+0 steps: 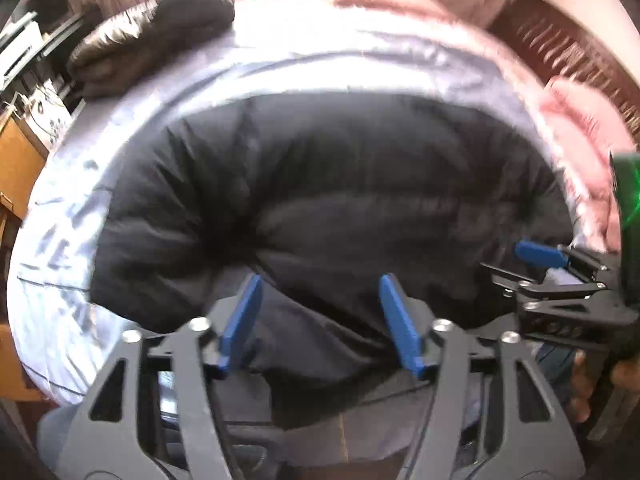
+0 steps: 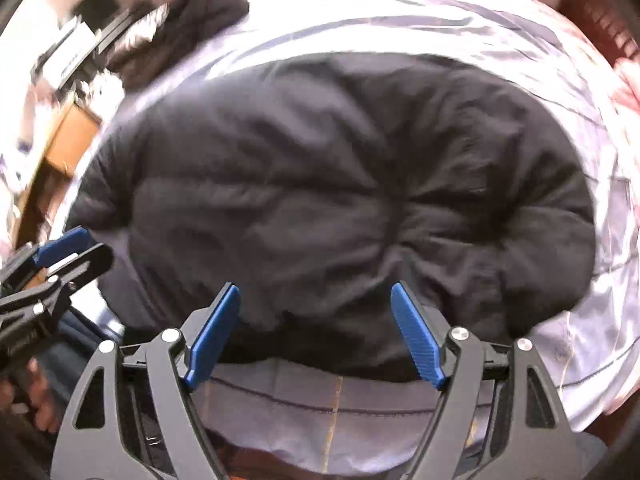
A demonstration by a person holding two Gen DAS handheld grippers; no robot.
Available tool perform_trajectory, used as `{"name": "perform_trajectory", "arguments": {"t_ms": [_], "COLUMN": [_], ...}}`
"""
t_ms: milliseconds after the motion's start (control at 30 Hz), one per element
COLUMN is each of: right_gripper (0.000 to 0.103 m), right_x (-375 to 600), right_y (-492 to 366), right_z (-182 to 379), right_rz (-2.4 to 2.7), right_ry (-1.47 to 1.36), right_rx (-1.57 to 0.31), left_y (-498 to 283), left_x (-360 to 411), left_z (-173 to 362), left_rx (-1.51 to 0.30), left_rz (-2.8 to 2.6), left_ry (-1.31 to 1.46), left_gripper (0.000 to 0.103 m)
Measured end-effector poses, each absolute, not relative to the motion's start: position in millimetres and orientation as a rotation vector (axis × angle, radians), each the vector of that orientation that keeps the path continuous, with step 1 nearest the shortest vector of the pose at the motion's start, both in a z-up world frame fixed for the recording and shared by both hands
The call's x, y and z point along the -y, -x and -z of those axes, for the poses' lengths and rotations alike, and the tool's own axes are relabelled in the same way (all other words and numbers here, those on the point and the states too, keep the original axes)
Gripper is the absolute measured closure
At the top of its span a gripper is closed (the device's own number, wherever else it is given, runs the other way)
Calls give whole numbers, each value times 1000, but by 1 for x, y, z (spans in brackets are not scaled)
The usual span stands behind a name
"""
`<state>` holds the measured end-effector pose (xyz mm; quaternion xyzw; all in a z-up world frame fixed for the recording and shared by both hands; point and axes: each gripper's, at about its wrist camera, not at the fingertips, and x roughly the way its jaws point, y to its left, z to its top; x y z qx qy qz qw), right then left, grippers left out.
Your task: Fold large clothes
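I count two grippers – my left gripper (image 1: 320,320) and my right gripper (image 2: 316,334) – one black puffer jacket (image 1: 320,200), one pale blue bedsheet (image 1: 68,248), one pink blanket (image 1: 576,136), and one dark folded garment (image 1: 160,40).

A black puffer jacket (image 1: 320,200) lies in a bulky, rounded bundle on a pale blue bedsheet (image 1: 72,216), its quilted panels creased toward a puckered centre; blur hides whether it is fully folded.
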<state>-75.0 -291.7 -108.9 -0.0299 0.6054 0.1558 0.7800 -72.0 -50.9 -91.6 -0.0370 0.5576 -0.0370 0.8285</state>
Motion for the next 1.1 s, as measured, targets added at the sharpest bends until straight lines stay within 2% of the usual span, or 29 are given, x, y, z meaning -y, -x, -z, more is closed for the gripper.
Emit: {"name": "perform_trajectory", "arguments": {"t_ms": [100,167,333,433,533,567,600,667,800,900,1100], "right_gripper": [23,17,9,9,10,10,10,10,10,10,6], "right_x": [291,293,293,298,306,314,323,337,362,370,338], "right_y": [47,38,26,22,23,22,18,4,-38,-68,-51], "right_z": [149,170,197,197,165,145,122,88,72,100,149], "right_rz": [-289,-252,-205,-207,-277,-324,-355,-327,-216,-169,-108], "right_ry": [96,108,177,174,69,7,-28,-28,-48,-97,19], "right_rx": [-1373,-1401,-1416,-1418,-1440,-1417,-1373,-1284,-1229,-1301,-1353], "left_y": [58,53,34,35,50,51,49,34,-10,-46,-63], "left_x": [40,41,46,41,23,22,18,6,-2,-10,-5], "left_z": [139,162,184,177,130,115,95,63,60,86,125], "left_rx": [-1302,-1339,-1393,-1385,-1276,-1232,-1175,-1107,-1127,-1221,-1258], "left_rz": [38,25,-3,-2,60,65,53,47,27,41,12], "left_ry": [107,108,103,150,161,143,116,137,180,201,154], "left_gripper": [51,51,51,53,55,52,41,32,31,32,28]}}
